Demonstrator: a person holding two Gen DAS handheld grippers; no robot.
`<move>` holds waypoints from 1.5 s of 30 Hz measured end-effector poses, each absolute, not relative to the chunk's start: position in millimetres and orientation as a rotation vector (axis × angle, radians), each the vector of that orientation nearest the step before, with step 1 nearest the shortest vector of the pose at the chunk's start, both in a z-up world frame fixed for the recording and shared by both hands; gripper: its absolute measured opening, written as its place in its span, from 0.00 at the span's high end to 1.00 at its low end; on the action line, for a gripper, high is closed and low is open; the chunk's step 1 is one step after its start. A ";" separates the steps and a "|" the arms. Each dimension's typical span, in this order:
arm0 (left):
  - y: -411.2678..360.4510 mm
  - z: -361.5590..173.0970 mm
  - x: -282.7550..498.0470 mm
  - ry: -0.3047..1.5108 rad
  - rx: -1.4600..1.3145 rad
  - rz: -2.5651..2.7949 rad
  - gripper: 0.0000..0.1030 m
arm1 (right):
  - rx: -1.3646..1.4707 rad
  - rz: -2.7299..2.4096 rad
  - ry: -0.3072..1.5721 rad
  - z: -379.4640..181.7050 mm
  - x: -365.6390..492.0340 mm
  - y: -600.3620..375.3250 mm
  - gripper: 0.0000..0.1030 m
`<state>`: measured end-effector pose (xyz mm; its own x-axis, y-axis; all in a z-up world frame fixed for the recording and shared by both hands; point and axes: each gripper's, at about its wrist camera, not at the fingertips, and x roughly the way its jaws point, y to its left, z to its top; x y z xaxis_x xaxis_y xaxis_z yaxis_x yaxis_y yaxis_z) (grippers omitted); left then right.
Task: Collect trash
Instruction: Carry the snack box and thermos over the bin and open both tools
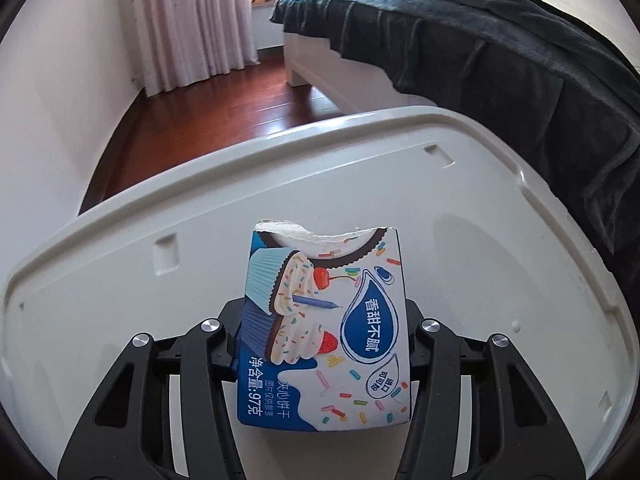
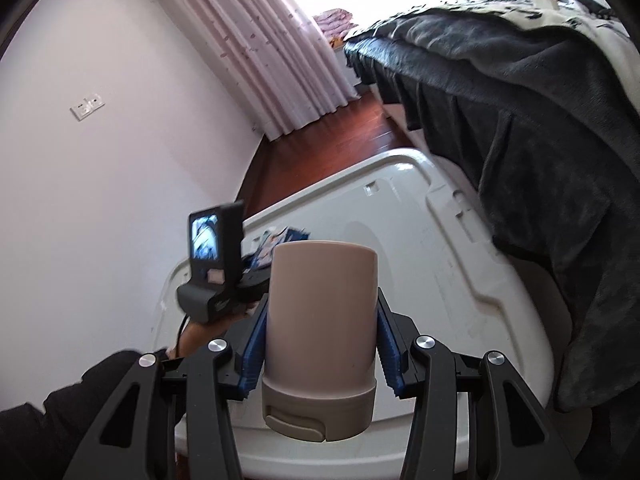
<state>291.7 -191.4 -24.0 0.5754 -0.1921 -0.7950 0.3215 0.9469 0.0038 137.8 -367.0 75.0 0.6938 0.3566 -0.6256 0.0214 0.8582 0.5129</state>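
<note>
The left gripper [image 1: 324, 344] is clamping one torn cookie box [image 1: 324, 328] at the lower centre of its frame, fingers pressing both sides. The box is showing cupcake art and the writing 香甜不腻 and 净含量:97克. It is hovering over a white plastic bin lid [image 1: 460, 208] that is filling the middle of the frame.

The right gripper [image 2: 320, 344] is squeezing one beige cup [image 2: 322, 320], which is lying along the blue pads [image 2: 252, 352] with its flat end pointing away. To the left of the cup, the other gripper's camera unit [image 2: 216, 256] is partly blocking the box [image 2: 276, 244], which looks blurred there.

One bed with a dark blanket [image 1: 500, 52] is crossing the upper right; one curtain [image 1: 188, 24] is hanging at the upper left over a red wood floor [image 1: 240, 100].
</note>
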 end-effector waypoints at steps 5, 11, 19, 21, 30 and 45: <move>-164.2 12.1 258.8 0.927 0.065 -0.281 0.51 | 0.552 0.223 0.810 72.1 143.7 -357.3 0.54; -89.4 95.4 161.1 0.891 0.034 -0.256 0.51 | 0.555 0.297 0.824 77.3 147.0 -324.5 0.54; 16.1 205.3 -6.1 0.794 0.159 -0.142 0.50 | 0.430 0.435 0.870 78.7 133.5 -247.7 0.54; 37.8 216.7 -42.2 0.799 0.174 -0.109 0.50 | 0.360 0.461 0.876 78.7 119.8 -224.9 0.54; 27.6 118.7 -117.9 0.843 -0.066 -0.079 0.50 | 0.228 0.469 0.940 51.8 -11.8 -182.9 0.54; -26.7 -48.7 -85.1 1.109 -0.148 0.026 0.50 | 0.074 0.304 1.021 -15.5 -56.8 -185.6 0.55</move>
<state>-85.1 -26.7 -48.7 0.4460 -0.0526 -0.8935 -0.0952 0.9898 -0.1058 -56.8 -185.6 -15.5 0.4844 0.2840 -0.8275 -0.2152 0.9555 0.2019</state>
